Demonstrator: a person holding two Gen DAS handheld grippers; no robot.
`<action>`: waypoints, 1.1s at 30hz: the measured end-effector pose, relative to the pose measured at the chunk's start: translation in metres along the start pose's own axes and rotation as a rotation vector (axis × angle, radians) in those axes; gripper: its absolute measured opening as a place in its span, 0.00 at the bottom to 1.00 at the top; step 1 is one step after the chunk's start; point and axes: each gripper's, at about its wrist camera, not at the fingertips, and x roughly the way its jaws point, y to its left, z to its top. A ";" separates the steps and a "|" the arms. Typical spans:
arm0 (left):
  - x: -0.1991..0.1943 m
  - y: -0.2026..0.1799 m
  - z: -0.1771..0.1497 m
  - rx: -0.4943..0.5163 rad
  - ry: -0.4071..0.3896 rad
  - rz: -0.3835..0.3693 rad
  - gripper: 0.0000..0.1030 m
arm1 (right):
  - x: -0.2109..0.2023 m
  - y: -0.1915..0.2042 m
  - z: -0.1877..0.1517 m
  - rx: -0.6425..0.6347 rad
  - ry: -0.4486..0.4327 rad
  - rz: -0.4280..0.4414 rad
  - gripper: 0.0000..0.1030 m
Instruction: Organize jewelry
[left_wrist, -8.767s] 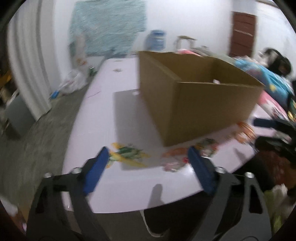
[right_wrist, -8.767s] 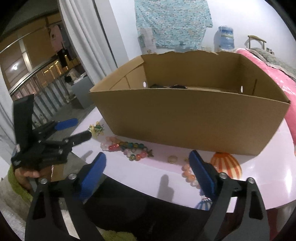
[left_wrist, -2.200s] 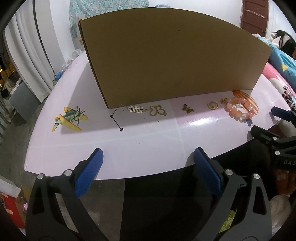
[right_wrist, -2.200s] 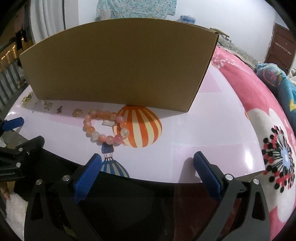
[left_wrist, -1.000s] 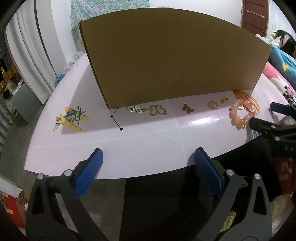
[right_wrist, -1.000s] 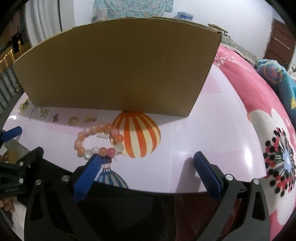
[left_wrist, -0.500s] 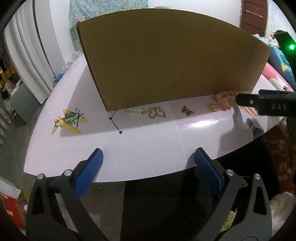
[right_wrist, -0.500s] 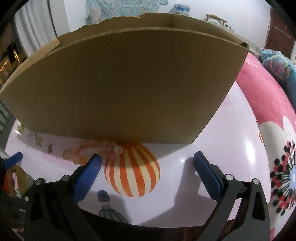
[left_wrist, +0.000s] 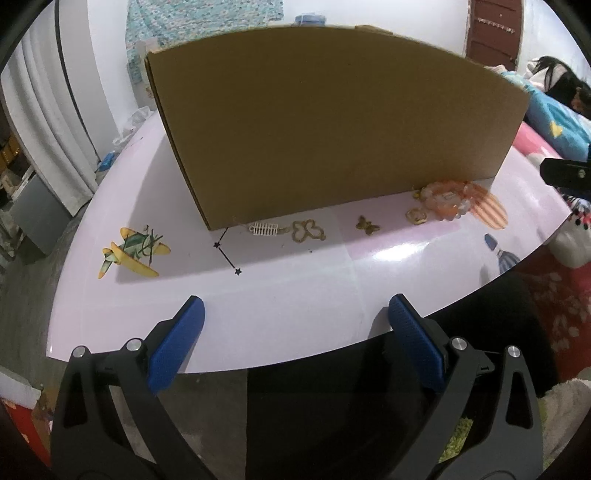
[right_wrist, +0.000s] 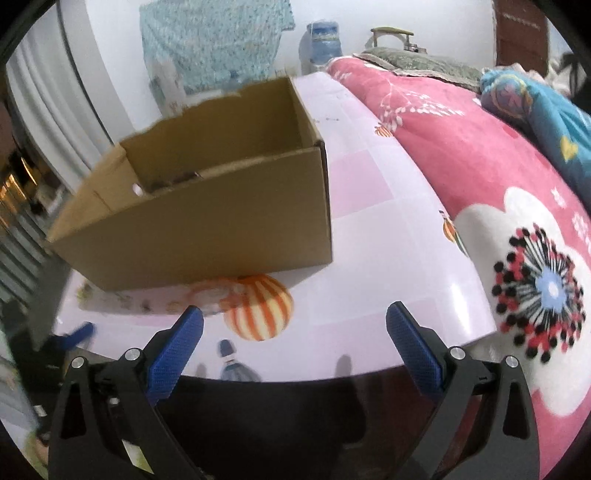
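A tall cardboard box (left_wrist: 332, 129) stands on the lilac table (left_wrist: 288, 291). Along its foot lie a black star chain (left_wrist: 227, 255), a white comb charm (left_wrist: 263, 229), a gold butterfly outline (left_wrist: 308, 231), a small gold butterfly (left_wrist: 366, 225), a gold ring piece (left_wrist: 416, 216) and a peach bead bracelet (left_wrist: 445, 196). My left gripper (left_wrist: 295, 334) hangs open over the near table edge, nothing in it. My right gripper (right_wrist: 293, 339) is open and empty, raised above the table edge right of the box (right_wrist: 207, 221), with the blurred bracelet (right_wrist: 210, 291) below. Dark items (right_wrist: 173, 180) lie inside the box.
The tabletop carries printed pictures: a yellow plane (left_wrist: 133, 252) and a striped balloon (right_wrist: 258, 310). A pink flowered blanket (right_wrist: 480, 155) borders the table on the right, where a person (left_wrist: 561, 85) lies. White curtains (left_wrist: 48, 122) hang at the left.
The bracelet has slid from the table's edge to the foot of the box. My right gripper has risen and turned, now looking down into the box. The left gripper has barely moved.
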 end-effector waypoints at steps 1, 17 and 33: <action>-0.003 0.003 0.002 -0.005 -0.015 -0.025 0.93 | -0.003 0.000 0.001 0.009 -0.007 0.027 0.94; -0.013 0.041 0.065 -0.100 -0.159 0.013 0.93 | 0.025 0.027 0.042 0.016 0.033 0.285 0.53; -0.002 0.053 0.073 -0.122 -0.142 -0.004 0.93 | 0.041 0.036 0.062 -0.007 0.030 0.246 0.53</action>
